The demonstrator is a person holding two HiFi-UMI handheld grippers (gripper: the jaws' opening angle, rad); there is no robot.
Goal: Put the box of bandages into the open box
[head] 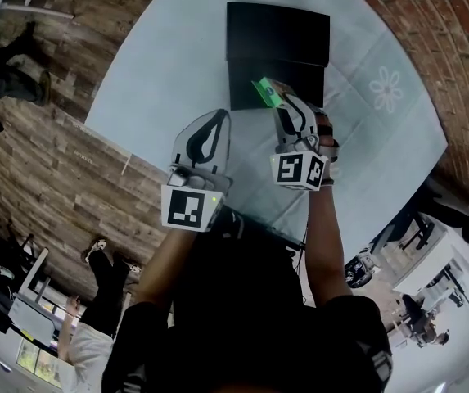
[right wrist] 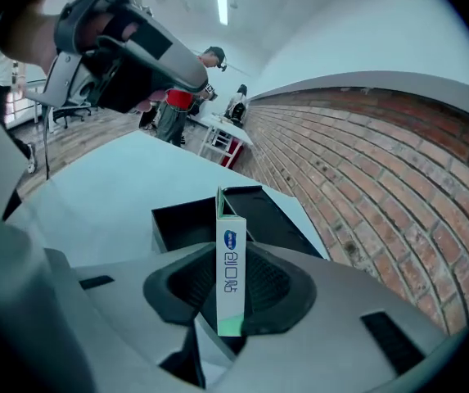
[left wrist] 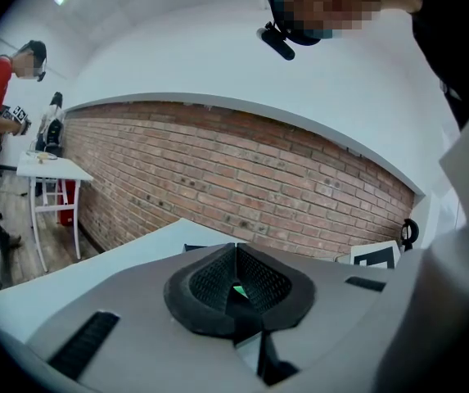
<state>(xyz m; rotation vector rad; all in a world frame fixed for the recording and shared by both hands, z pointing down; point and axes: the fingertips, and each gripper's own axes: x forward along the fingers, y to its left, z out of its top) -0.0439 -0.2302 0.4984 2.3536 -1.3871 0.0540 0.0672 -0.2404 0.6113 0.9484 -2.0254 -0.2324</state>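
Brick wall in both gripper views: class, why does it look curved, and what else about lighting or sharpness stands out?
Left gripper view: the wide-angle lens bows the brick wall into an arc, and the corners go black. Right gripper view: same bowing; the bandage box between the jaws is sharp, a ceiling light glares white. Head view: table evenly lit, the person's torso nearly black.
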